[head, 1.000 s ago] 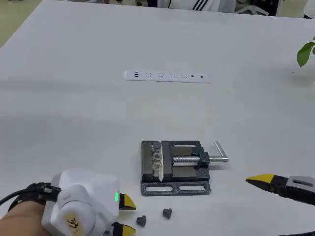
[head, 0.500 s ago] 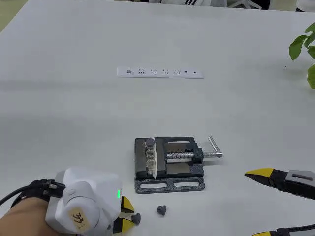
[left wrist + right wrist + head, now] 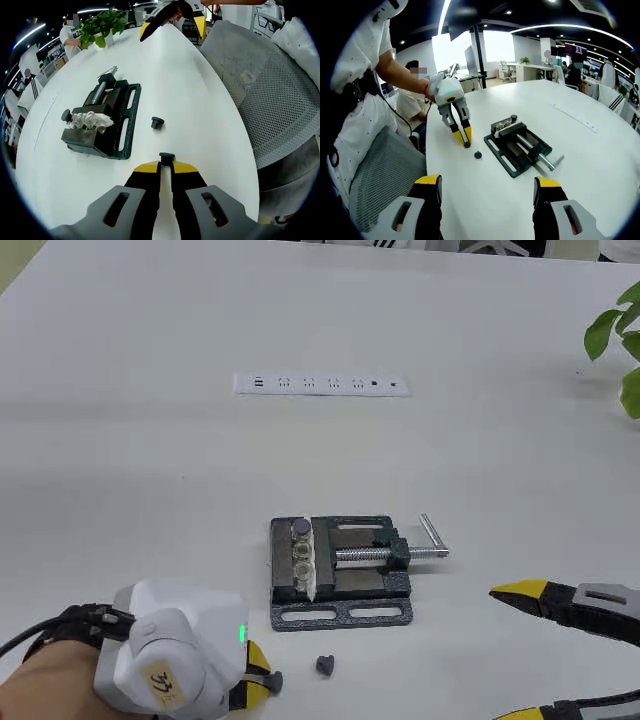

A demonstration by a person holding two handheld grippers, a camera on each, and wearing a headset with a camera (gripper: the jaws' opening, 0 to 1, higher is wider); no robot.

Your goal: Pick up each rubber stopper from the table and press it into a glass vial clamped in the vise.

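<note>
Left gripper [image 3: 166,165] is clamped on a stopper [image 3: 166,157] right at its tips, second stopper [image 3: 157,122] just ahead, vise [image 3: 120,131] ahead-left, right gripper [image 3: 487,187] gaping wide; pickup step, I reckon, and next it needs lifting squarely over an open vial [image 3: 90,119]

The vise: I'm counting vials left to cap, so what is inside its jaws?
The vise clamps a row of glass vials; one end vial carries a dark stopper, the others look open. Their lower parts are covered by the jaws.
</note>
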